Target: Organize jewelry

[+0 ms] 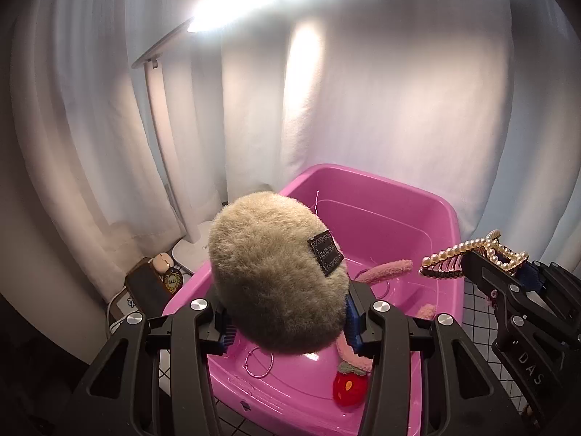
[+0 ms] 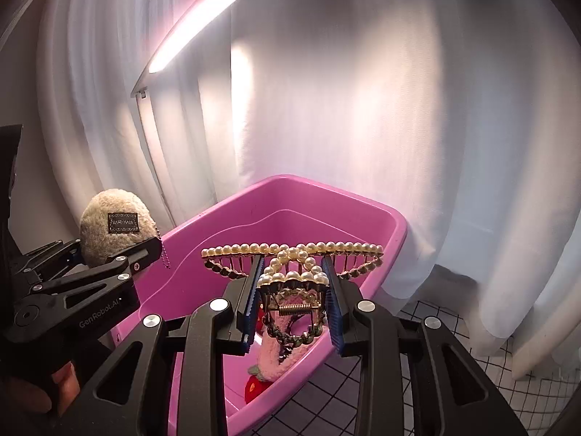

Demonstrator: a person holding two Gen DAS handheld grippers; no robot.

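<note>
The left tool (image 1: pixel 287 321) is clamped on a fluffy beige pouch (image 1: pixel 276 272), its blue pads pressed into the fur on either side, and the right tool (image 2: pixel 292 303) is clamped on the hinge end of a pearl hair clip (image 2: pixel 292 254), with the spring sitting between the pads. Both things hang in the air over the pink tub (image 1: pixel 366 185), the pouch above the tub's near left part and the clip above its right edge. The clip's long pearl bar runs crosswise to the right tool's fingers, roughly level. Straight below lie a pink fuzzy band (image 1: pixel 388 270), a red strawberry charm (image 1: pixel 348 390) and a thin ring (image 1: pixel 258 363) on the tub's floor. Both loads look ready to drop, and neither tool needs to travel far sideways, only downward. The tub sits on a grid-patterned desk (image 2: pixel 454 374).
</note>
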